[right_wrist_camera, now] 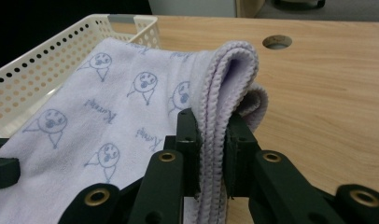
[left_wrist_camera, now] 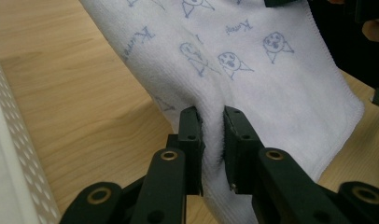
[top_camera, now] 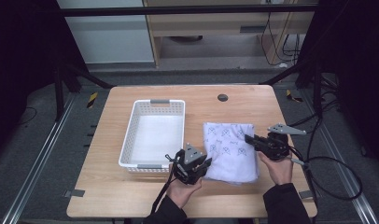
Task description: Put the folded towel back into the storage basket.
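A folded white towel printed with blue figures is held right of the white perforated basket on the wooden table. Its near-left edge is pinched by the left gripper — jaws clamped on the cloth. The layered hem at its right side is clamped by the right gripper.

Both arms wear dark sleeves. The left gripper and right gripper are black, each topped by a grey three-cornered plate, with brass-ringed pivots along the linkages and black cables, seemingly looped, trailing near the table edge.
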Available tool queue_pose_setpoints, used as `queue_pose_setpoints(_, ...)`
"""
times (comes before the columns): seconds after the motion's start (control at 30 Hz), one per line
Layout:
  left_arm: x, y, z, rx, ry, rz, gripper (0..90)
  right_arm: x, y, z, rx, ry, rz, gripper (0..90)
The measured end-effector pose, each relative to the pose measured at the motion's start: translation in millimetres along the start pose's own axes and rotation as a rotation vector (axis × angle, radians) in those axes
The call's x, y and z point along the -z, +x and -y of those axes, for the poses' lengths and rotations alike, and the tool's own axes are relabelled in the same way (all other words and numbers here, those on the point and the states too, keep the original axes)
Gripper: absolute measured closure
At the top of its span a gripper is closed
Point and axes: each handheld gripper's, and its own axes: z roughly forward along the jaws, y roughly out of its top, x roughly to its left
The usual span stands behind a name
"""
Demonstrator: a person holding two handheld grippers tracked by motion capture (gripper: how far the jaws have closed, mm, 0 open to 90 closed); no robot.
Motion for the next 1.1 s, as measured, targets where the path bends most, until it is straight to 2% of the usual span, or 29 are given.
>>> queue_pose_setpoints(0.47,20.5,4.9,-20.8,-0.033,-0.034,-0.017,77.7,7.5,13.1,-21.5,0.02,-0.058,0.01,79.0)
queue_pose_setpoints(1.1,43.7,18.4,-35.3,-0.024,-0.087,-0.035,77.7,7.0,36.7,-51.1,0.059,-0.1,0.021,78.9)
